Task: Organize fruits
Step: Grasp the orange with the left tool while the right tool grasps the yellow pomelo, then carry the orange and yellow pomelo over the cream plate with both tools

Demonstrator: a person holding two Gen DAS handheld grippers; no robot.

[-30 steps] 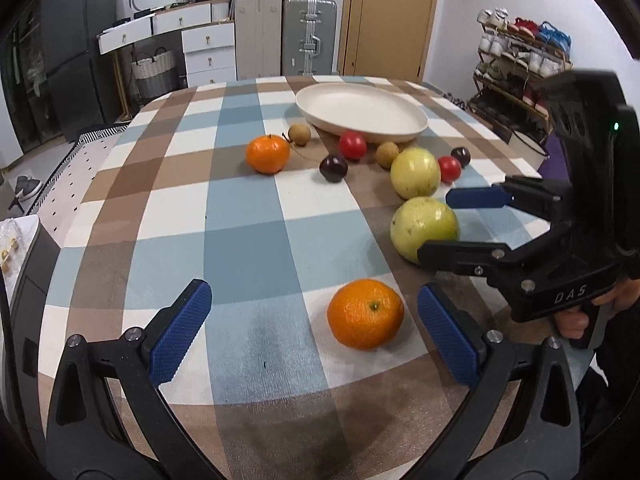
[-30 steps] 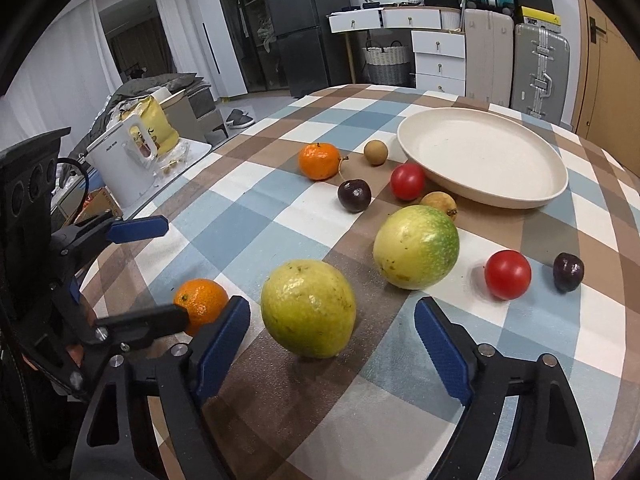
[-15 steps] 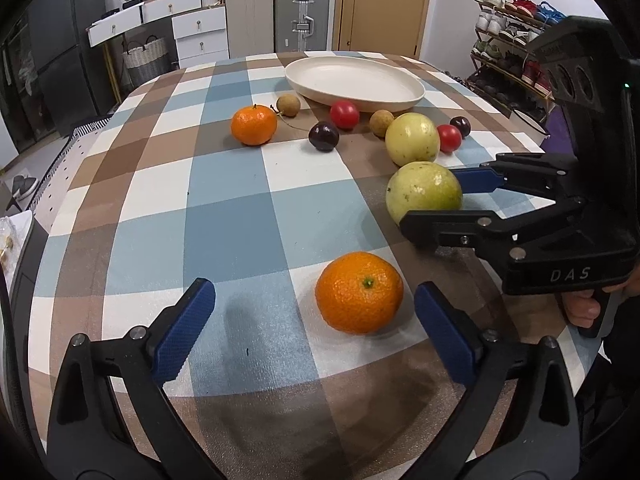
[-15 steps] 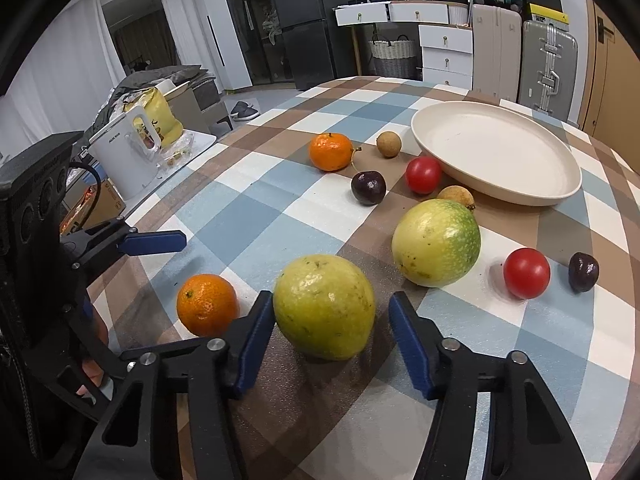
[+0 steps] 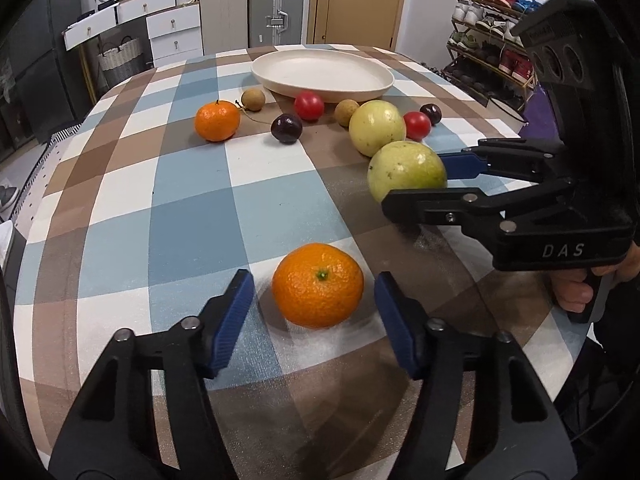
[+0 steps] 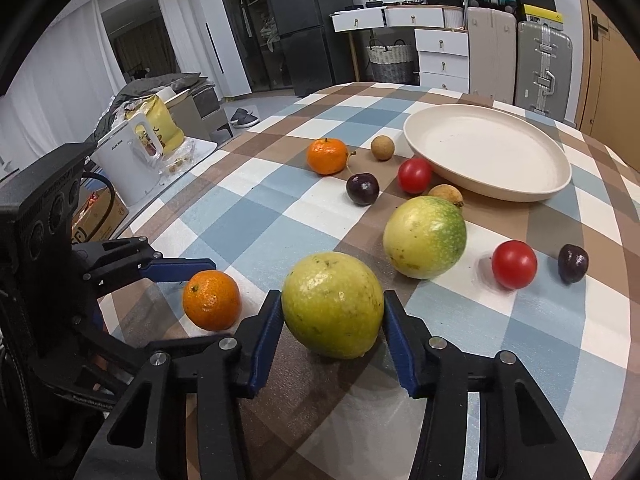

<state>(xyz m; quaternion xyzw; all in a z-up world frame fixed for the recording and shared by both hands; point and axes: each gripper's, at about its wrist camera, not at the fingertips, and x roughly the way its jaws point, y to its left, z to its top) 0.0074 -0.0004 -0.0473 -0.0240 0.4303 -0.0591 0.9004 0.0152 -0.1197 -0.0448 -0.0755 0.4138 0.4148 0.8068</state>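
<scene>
We are only beginning the task: the cream plate (image 6: 552,184) is holding no fruit, and every fruit is lying on the checked counter (image 5: 192,220). In front of the plate we are seeing a second mandarin (image 5: 217,121), two red tomatoes, two dark plums, two small brown fruits and a second green fruit (image 6: 425,237), all waiting to be sorted.

With the right hand-held gripper (image 6: 332,330) we are closing on the near yellow-green fruit (image 6: 333,305); both blue pads are touching its sides, and the fruit seems to be resting on the counter, not yet lifted.

With the left hand-held gripper (image 5: 316,312) we are reaching around the near mandarin (image 5: 318,285). The jaws are half open, with a small gap on each side, so they are not gripping it yet.
</scene>
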